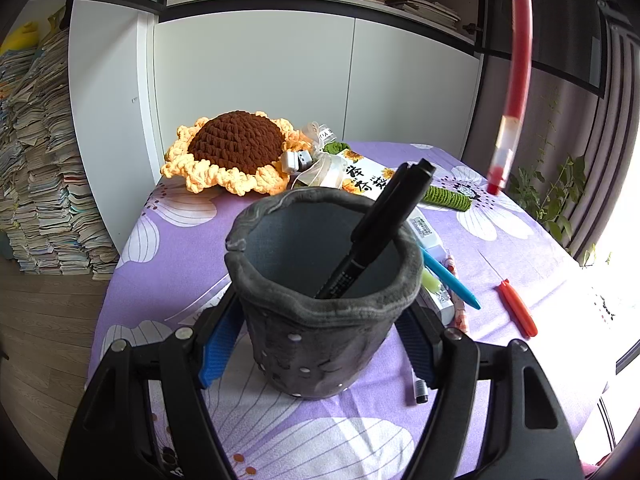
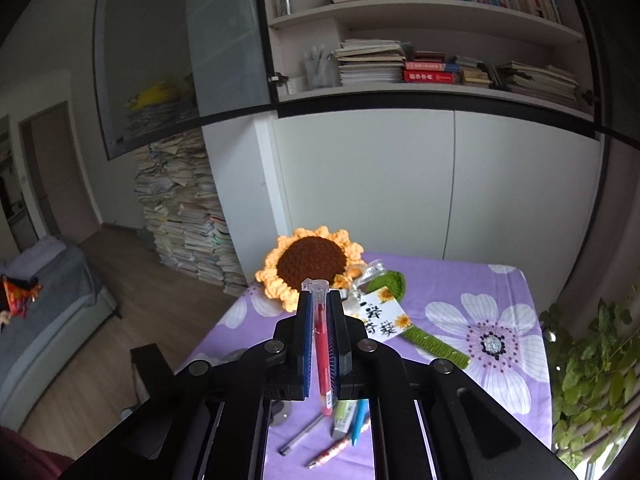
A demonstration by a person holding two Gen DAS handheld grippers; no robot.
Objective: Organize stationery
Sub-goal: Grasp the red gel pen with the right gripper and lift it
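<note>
Blue-padded fingers [image 1: 218, 344] of my left gripper [image 1: 320, 344] clamp the grey felt pen holder [image 1: 320, 320], which stands upright on the purple floral tablecloth [image 1: 520, 240] with a black marker [image 1: 376, 232] leaning inside. My right gripper [image 2: 320, 308] is pinched tight on a red gel pen [image 2: 322, 344], raised above the table; a blue pen [image 1: 452, 276] and an orange pen [image 1: 518, 308] lie beside the holder.

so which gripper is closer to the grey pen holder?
Left. The left gripper is clamped on the grey pen holder; the right gripper is lifted clear of it, holding a red pen.
</note>
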